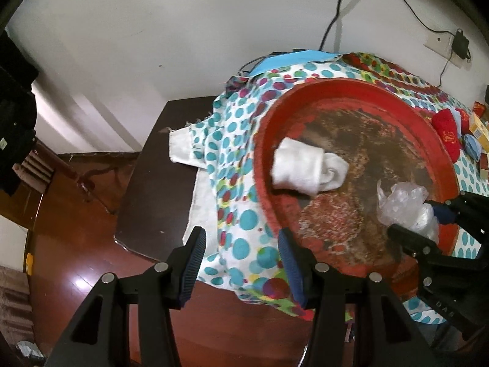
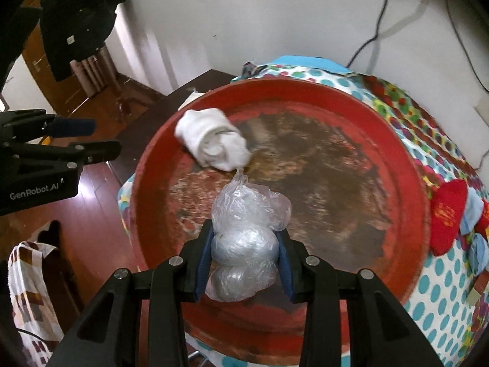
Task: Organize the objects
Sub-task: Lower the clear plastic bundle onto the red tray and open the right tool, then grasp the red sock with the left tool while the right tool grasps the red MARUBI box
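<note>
rolled sock (image 2: 211, 140) lies in the tray (image 2: 406, 183) (far-left part), plastic bag (image 2: 244, 229) nearer, pouch (image 2: 447, 214) outside right.

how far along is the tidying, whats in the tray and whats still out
Done: a rolled white sock already lies in the round worn red tray.

In hand: the right gripper is shut on a crumpled clear plastic bag, held over the tray floor.

The left gripper is open and holds nothing.

Left: a red fabric pouch and pale blue cloth pieces sit outside the tray on the dotted tablecloth.
</note>
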A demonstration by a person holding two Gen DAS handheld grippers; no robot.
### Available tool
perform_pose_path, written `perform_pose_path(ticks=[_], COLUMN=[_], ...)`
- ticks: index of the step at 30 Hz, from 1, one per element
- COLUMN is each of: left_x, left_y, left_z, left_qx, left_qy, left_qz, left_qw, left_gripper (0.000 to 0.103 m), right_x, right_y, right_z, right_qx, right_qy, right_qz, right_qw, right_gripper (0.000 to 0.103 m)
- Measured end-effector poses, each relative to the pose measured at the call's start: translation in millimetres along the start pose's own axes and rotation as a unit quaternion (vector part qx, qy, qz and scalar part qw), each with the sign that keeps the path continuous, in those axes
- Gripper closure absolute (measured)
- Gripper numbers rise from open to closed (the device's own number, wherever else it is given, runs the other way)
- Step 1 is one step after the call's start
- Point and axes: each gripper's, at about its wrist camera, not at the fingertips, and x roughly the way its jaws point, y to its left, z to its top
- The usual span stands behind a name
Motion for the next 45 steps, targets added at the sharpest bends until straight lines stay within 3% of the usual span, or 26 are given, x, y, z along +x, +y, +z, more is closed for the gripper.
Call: perform_pose_path(ticks=[10, 13, 15, 22, 33, 45], left_x=[0, -1, -2, -7, -6, 16], left_y=[12, 11, 7, -26, -131, -276], left_z=[-10, -11, -11, -4, 22, 83], left_qx=[0.003, 0.004, 0.008, 0.043, 0.137, 0.212], left_qy=[0.006, 0.006, 0.005, -0.002, -0.003, 0.015], left_qz=[0.004, 0.002, -0.001, -0.015, -0.073, -0.125], left_qw=[1.0000, 1.0000, 1.0000, 0.9990, 0.9878, 0.9691], left_gripper=[0.053, 0.053, 0.053, 0.053, 0.053, 0.053], right_x=[18, 21, 17, -16, -78, -120], right_y=[24, 23, 19, -10, -108, -226], right_z=[8, 7, 5, -5, -58, -147], right_qx=[-0.017, -0.014, -0.004, 0.026, 0.124, 0.254], right_qy=[0.010, 0.016, 0.008, -0.018, -0.046, -0.046], right_qz=[0.005, 0.008, 0.007, -0.010, -0.074, -0.131], right_qw=[1.000, 1.000, 1.000, 0.999, 0.988, 0.957], right_gripper=[0.067, 0.057, 0.041, 0.040, 0.040, 0.040])
